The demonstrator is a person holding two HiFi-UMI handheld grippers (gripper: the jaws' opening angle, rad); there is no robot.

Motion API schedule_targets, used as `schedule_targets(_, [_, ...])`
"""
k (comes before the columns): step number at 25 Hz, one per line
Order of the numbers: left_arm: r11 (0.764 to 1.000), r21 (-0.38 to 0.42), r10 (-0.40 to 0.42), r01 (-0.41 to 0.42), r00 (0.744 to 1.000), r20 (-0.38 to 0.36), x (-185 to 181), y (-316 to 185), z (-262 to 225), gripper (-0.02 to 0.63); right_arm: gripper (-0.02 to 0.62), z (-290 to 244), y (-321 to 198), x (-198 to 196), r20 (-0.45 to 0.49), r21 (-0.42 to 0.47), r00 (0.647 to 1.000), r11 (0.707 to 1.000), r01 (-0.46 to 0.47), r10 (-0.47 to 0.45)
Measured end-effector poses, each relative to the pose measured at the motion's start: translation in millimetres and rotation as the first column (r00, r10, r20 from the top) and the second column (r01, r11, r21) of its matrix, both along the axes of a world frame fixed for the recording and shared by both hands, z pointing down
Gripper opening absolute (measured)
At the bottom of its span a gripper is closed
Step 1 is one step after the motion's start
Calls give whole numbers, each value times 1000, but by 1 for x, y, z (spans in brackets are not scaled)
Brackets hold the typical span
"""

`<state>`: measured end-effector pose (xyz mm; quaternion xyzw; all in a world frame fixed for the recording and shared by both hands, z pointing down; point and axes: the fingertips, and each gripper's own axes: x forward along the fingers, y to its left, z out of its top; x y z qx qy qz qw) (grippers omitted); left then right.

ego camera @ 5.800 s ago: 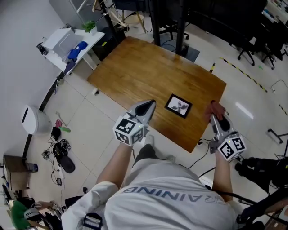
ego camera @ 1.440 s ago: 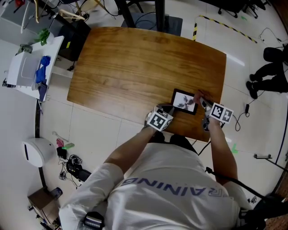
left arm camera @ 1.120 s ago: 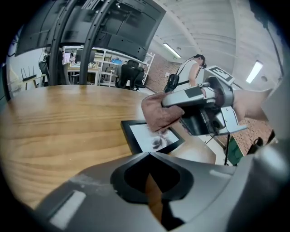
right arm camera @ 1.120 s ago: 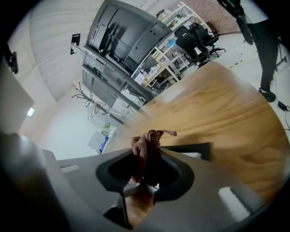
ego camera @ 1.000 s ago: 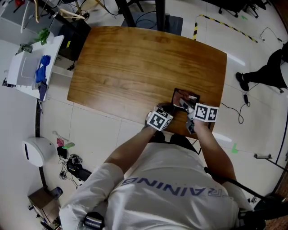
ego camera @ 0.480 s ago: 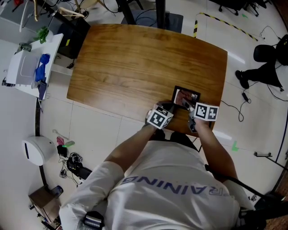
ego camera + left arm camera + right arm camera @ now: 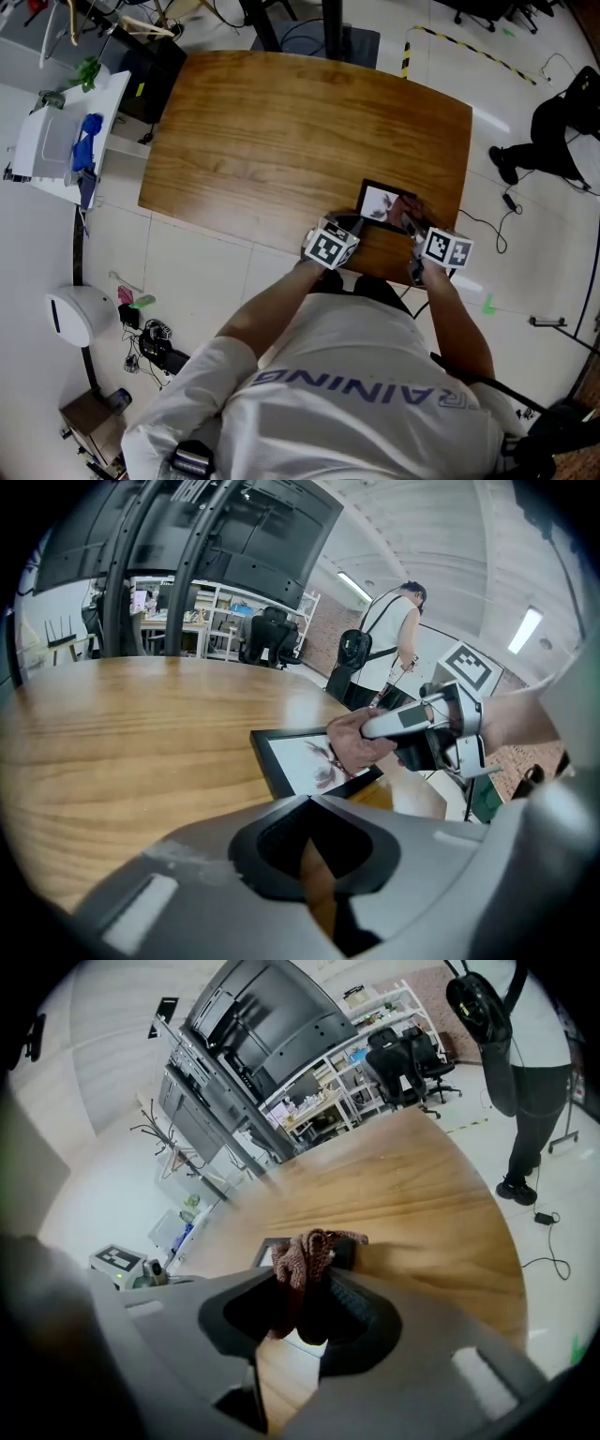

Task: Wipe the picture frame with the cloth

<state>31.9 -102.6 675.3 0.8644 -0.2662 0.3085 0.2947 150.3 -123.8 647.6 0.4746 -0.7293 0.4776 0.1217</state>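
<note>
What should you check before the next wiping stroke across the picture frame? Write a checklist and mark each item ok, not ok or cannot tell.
1. Grip of the right gripper on the cloth: ok, jaws shut on it.
2. Cloth touching the picture frame: ok, it rests on the glass.
3. Frame lying flat on the table: ok.
4. Frame wholly on the table: ok, though near its edge.
5. Hold of the left gripper on the frame: cannot tell; its shut jaws sit at the near corner and the contact is hidden.

The cloth (image 7: pixel 406 212) hides part of the picture frame (image 7: pixel 377 200) (its print too small to tell).
</note>
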Motion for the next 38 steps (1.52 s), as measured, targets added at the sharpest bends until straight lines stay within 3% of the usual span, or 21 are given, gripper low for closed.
schedule_targets(10, [1000, -8, 8, -8, 1000, -2, -1, 1, 2, 8, 121, 3, 8, 16, 10, 12, 999, 999, -48, 48])
schedule_targets(16, [999, 10, -35, 36, 996, -86, 4, -45, -23, 8, 121, 3, 8, 15, 3, 25, 999, 999, -35, 35])
schedule_targets(22, [1000, 0, -18, 18, 998, -57, 20, -97, -23, 8, 120, 4, 9, 13, 2, 28, 999, 999, -41, 41])
schedule_targets(32, [997, -68, -47, 43, 998, -48, 17, -100, -11, 6, 121, 3, 9, 15, 8, 21, 999, 999, -46, 46])
schedule_targets(35, [996, -71, -50, 46, 997, -60, 17, -101, -11, 6, 120, -7, 6, 4, 44, 28, 998, 999, -37, 36])
schedule_targets(38, [997, -62, -46, 42, 997, -62, 18, -101, -11, 6, 120, -18, 4, -32, 113, 31, 993, 999, 30, -33])
